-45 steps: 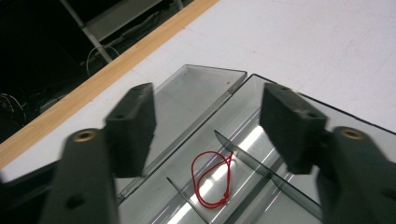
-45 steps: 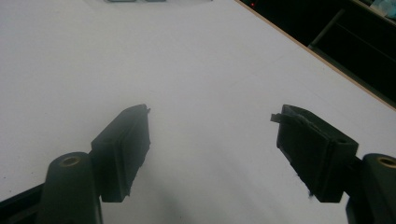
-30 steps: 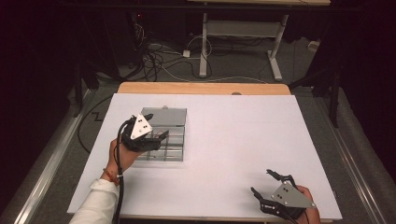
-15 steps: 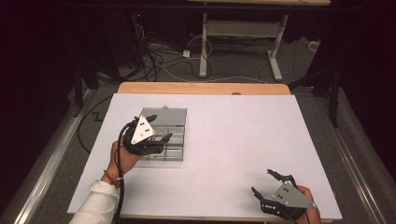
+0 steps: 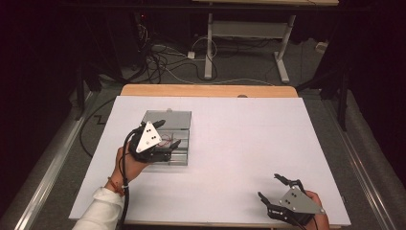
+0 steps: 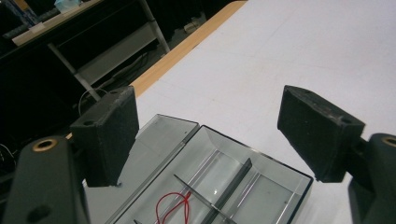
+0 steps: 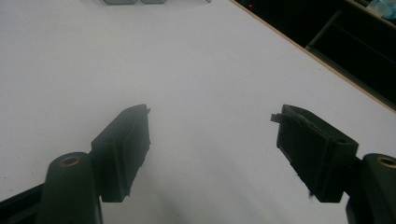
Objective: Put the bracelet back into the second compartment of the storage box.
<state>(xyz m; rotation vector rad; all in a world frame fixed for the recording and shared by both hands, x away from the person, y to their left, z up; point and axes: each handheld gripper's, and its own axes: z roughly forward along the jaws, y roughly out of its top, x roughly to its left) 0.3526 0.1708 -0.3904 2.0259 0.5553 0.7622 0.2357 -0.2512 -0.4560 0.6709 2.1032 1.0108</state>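
- White table (image 5: 249,143), wooden strip along far edge; floor beyond with cables and a desk frame.
- Clear plastic compartment box (image 5: 167,139) on left half of table, lid (image 5: 167,120) swung fully open and lying flat on the far side; in left gripper view, same box (image 6: 261,186) just below the jaws, thin dividers (image 6: 229,186) splitting the tray into several cells.
- Left gripper (image 5: 165,136) held above near-left part of box, grey three-cornered plate on top, cable trailing back along the sleeve; jaws spread wide, nothing between the pads (image 6: 109,135); contact with the box not discernible.
- Right gripper (image 5: 275,189) well apart from box, near the front right corner of table, low over bare surface; jaws likewise spread wide and empty, pads (image 7: 123,149) over plain white tabletop.
- Red wire loop (image 6: 175,207) lying in one cell near the bottom edge of left gripper view; from above, a faint red trace (image 5: 166,139) inside the box beside the left gripper.
- Handling, judged: box probably light, rigid and slick-walled, liable to slide on the smooth table if pushed from one side; thin lid hinge and dividers likely the fragile parts.
- Hold, judged: outer wall or tray rim pinched between the pads for the box; for the wire, thin, springy and very light, a pinch across the doubled strands of the loop, dividers leaving little room for wide jaws.
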